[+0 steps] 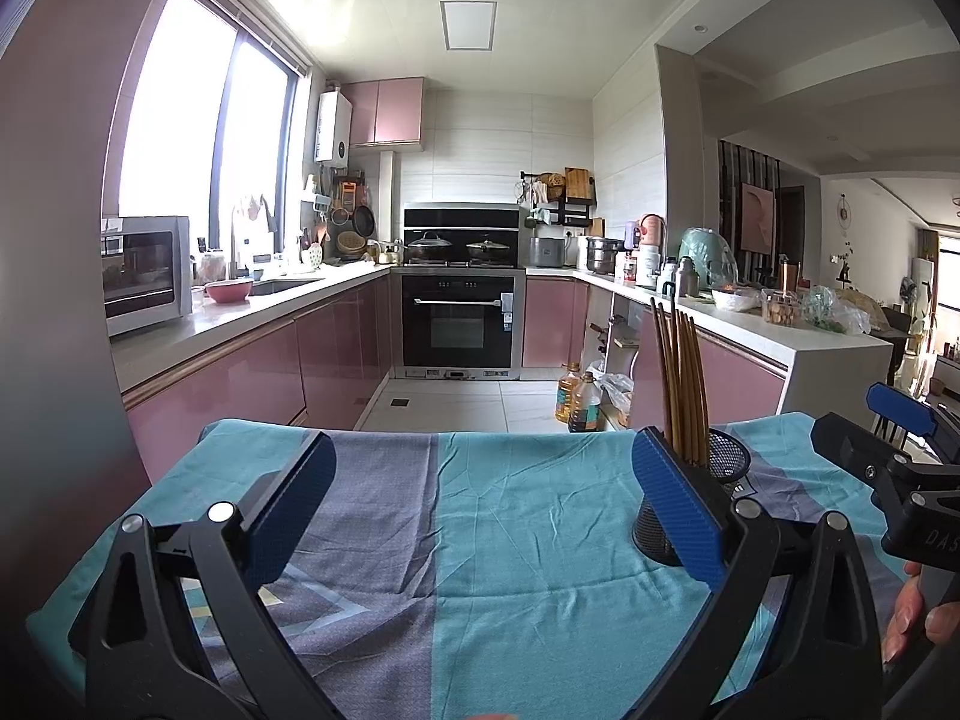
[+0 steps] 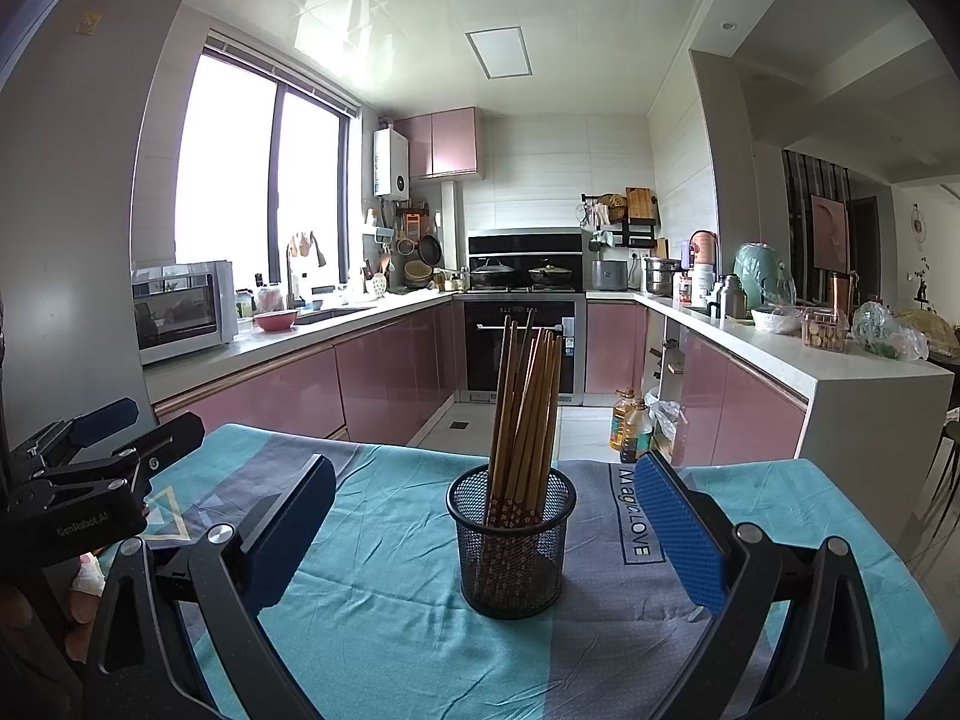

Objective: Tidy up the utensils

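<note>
A black mesh cup (image 2: 512, 546) stands upright on the teal and grey cloth (image 2: 384, 618), holding several brown chopsticks (image 2: 527, 408) that lean slightly right. My right gripper (image 2: 486, 516) is open, with the cup sitting between and just beyond its blue pads (image 2: 681, 528). In the left wrist view the same cup (image 1: 720, 468) and chopsticks (image 1: 681, 384) show partly behind my left gripper's right pad (image 1: 675, 504). My left gripper (image 1: 480, 504) is open over bare cloth (image 1: 510, 540), with nothing between its fingers. The right gripper (image 1: 900, 438) appears at the far right edge.
The cloth-covered table ends at a far edge (image 2: 420, 447), with kitchen floor beyond. Oil bottles (image 2: 630, 426) stand on the floor by the pink counter (image 2: 750, 384). An oven (image 2: 522, 348) is at the back. A hand (image 1: 912, 612) holds the right gripper's handle.
</note>
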